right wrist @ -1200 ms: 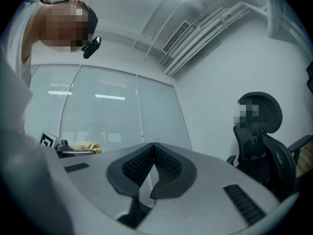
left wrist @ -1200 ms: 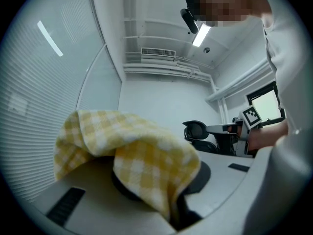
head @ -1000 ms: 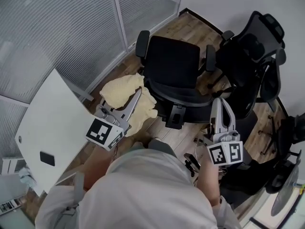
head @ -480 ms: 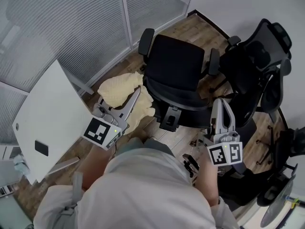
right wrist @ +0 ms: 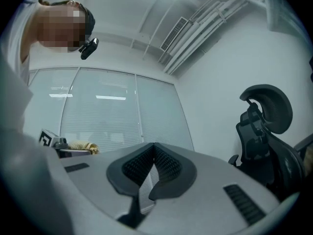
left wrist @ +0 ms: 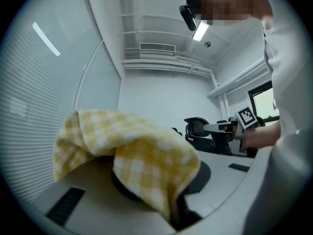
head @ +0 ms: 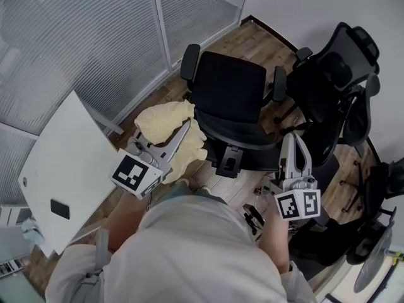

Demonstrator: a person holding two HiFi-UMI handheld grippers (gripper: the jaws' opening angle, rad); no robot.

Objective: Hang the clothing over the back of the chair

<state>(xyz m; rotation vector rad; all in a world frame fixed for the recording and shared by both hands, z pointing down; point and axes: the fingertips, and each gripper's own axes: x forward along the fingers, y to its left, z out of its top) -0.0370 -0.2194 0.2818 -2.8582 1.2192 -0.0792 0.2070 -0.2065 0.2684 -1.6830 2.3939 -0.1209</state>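
**A:** Wood floor (head: 252, 43), a ribbed glass partition (head: 95, 36) far left, a white table (head: 63, 169) at our left. The black chair (head: 230, 96) stands just ahead of us, its backrest on the near side. Where is the garment?

**B:** The yellow checked cloth (head: 161, 122) is bunched at the tip of our left gripper (head: 184, 130), whose jaws are clamped on a fold of it. It hangs just left of the chair and is not yet on the backrest. Our right gripper (head: 295, 142) is empty, its jaws pressed together at the tips, on the chair's right.

**A:** What worries us?

**B:** We hold only one crumpled fold. Laid over like that, most of the weight may land on one side, and the cloth could slide to the floor. The slack could also catch on the armrest (head: 188, 59) as we carry it across. And the second chair (head: 341, 74) crowds our right side, should that gripper need to come in and spread the fabric.
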